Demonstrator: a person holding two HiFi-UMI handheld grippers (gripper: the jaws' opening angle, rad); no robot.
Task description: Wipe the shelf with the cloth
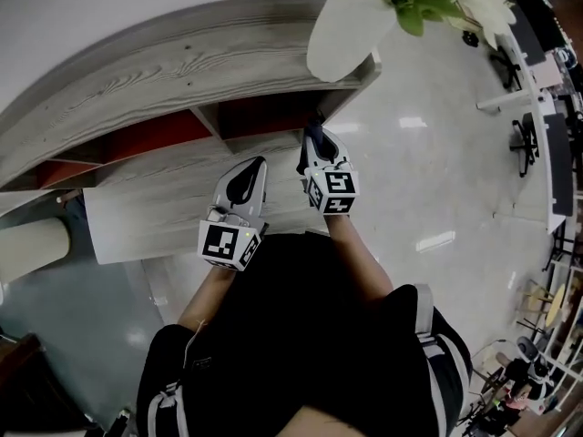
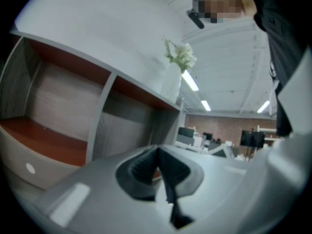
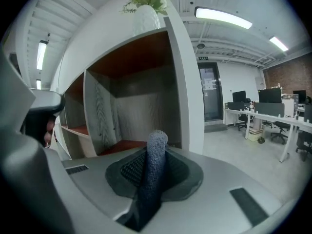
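The shelf is a low grey wood unit with red-brown boards inside. In the right gripper view its open end compartment stands straight ahead. My right gripper is at that compartment's mouth, shut on a dark blue-grey knitted cloth whose folded end sticks up between the jaws. In the head view the cloth is only a dark strip at the jaw tips. My left gripper hangs lower and to the left, in front of the lower board, shut with nothing in it. Its pads meet in a line.
A white vase with green and white flowers stands on the shelf's top right corner, above my right gripper. A pale cylinder lies at the far left. Desks and chairs fill the office floor to the right.
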